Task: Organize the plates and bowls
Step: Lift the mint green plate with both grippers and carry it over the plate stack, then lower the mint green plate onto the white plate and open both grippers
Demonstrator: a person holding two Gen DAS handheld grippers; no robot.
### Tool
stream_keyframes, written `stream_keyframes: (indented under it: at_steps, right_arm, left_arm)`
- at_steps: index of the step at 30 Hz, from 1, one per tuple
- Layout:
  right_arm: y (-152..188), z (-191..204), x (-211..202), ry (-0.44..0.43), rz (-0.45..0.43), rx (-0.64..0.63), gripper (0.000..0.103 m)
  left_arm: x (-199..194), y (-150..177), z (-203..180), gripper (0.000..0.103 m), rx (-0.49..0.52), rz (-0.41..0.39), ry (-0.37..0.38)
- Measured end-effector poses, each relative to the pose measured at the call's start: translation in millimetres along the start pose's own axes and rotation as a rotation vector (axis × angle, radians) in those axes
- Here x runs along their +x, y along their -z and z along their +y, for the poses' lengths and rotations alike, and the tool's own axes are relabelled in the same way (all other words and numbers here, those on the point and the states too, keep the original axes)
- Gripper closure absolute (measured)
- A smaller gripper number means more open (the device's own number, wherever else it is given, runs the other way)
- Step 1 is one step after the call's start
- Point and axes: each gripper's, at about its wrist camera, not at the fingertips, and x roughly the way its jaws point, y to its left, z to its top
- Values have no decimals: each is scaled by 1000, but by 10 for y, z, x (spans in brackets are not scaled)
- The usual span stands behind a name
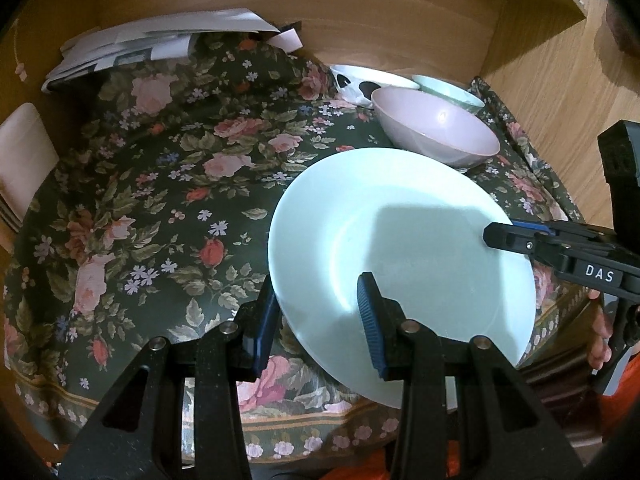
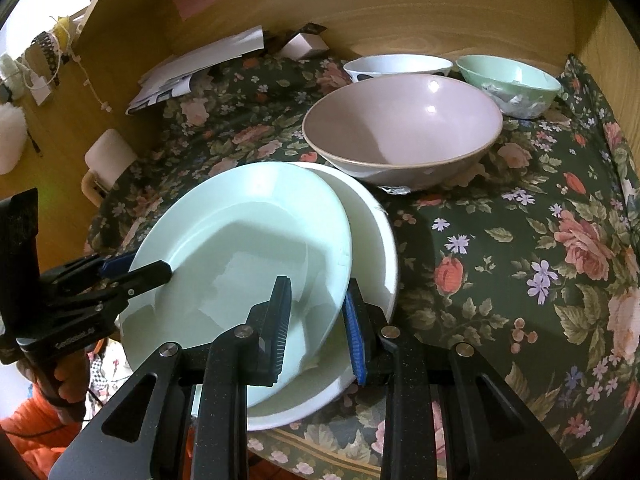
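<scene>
A pale green plate (image 1: pixel 400 220) (image 2: pixel 240 220) is held from both sides over the floral tablecloth. My left gripper (image 1: pixel 318 316) (image 2: pixel 136 268) is shut on its left rim, one pad on top and one beneath. On the opposite rim my right gripper (image 2: pixel 318 324) (image 1: pixel 508 236) is shut too. In the right wrist view the green plate sits tilted over a white plate (image 2: pixel 372 248), which lies on the cloth beneath it. Behind stand a large pink bowl (image 1: pixel 436 132) (image 2: pixel 400 128), a white bowl with black spots (image 1: pixel 360 84) (image 2: pixel 396 66) and a small green bowl (image 1: pixel 448 90) (image 2: pixel 508 80).
The round table wears a dark floral cloth (image 1: pixel 160 200) (image 2: pixel 520 260) and stands against wooden walls. Loose papers (image 1: pixel 152 44) (image 2: pixel 200 64) are piled at the back left. A cream chair back (image 1: pixel 24 160) (image 2: pixel 110 156) stands at the left edge. A hand (image 2: pixel 60 380) grips the left tool.
</scene>
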Motion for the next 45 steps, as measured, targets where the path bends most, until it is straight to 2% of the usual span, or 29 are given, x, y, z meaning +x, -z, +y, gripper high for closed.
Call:
stream_keyframes:
  at_steps: [11, 25, 29, 34, 39, 45]
  right_arm:
    - [-54, -56, 0, 2, 4, 8, 77]
    - [-21, -36, -81, 26, 10, -6, 77]
    - [-26, -47, -140, 45, -9, -7, 76]
    - [-41, -67, -230, 70, -39, -11, 71]
    - [-92, -78, -326, 85, -74, -22, 67]
    - [-224, -116, -497, 117, -151, -25, 56]
  left_arm:
    - [133, -49, -10, 64, 8, 27, -1]
    - [134, -50, -38, 64, 23, 20, -14]
    - [135, -58, -40, 64, 27, 20, -17]
    - [94, -106, -42, 64, 43, 0, -32]
    - [-35, -222, -29, 56, 43, -46, -43]
    - [-213, -435, -60, 37, 57, -115, -52]
